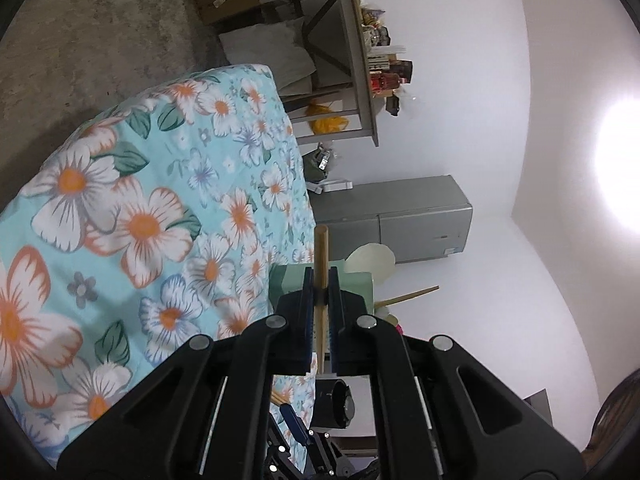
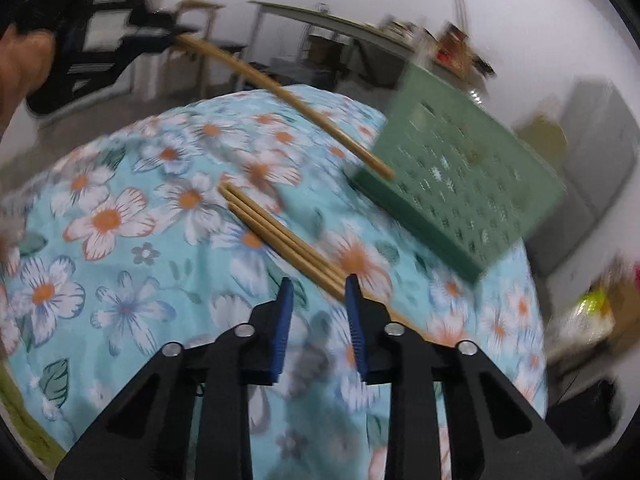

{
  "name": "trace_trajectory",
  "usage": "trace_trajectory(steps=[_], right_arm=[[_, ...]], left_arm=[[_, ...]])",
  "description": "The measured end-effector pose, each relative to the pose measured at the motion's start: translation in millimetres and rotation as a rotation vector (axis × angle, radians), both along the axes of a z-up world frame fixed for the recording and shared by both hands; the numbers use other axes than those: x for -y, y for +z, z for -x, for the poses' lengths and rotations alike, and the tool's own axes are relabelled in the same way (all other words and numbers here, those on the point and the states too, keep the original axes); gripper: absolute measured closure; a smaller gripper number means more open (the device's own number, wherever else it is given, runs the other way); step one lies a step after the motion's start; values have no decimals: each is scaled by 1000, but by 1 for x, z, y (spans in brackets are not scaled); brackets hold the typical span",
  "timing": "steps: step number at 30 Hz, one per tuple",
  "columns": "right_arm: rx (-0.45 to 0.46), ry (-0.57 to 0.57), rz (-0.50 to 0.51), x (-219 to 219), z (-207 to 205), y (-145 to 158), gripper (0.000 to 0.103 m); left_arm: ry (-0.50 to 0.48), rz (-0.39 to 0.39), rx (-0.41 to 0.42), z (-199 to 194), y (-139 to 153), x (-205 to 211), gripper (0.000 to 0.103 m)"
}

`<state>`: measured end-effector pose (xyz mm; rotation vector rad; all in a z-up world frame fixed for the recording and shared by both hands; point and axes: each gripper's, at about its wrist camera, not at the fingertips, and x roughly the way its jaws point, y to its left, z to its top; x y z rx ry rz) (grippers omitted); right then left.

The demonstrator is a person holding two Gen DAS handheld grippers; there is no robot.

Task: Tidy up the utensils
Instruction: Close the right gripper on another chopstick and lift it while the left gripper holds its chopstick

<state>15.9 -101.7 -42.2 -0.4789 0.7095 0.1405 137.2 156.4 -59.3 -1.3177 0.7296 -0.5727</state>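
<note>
Just ahead of my right gripper [image 2: 318, 286], jaws apart and empty, three chopsticks [image 2: 276, 236] lie side by side on the floral cloth [image 2: 120, 220], their near ends at my right fingertip. Beyond them my left gripper [image 2: 160, 32] is clamped on one chopstick [image 2: 280, 92] near its end. It looks light, stiff, slick; I'd grip mid-shaft before aiming at the green basket [image 2: 460, 168] farther right.

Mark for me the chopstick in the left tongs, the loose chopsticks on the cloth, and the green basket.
held chopstick [image 1: 321, 256]: left wrist view, upper shaft above the pads
loose chopsticks [image 2: 276, 232]: right wrist view, mid-length of the bundle
green basket [image 2: 460, 168]: right wrist view, perforated side wall
</note>
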Motion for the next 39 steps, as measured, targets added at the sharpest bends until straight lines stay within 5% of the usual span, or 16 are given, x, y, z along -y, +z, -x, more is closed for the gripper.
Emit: trace_trajectory(steps=[9, 16, 28, 39], right_arm=[[-13, 130, 232, -40, -22, -20, 82], [-30, 155, 318, -53, -31, -32, 82], [28, 141, 382, -73, -19, -37, 89], [141, 117, 354, -76, 16, -9, 91]], left_arm=[[-12, 31, 11, -10, -11, -8, 98], [-25, 45, 1, -18, -23, -9, 98], [-14, 42, 3, -18, -26, -19, 98], [-10, 12, 38, -2, -7, -21, 98]])
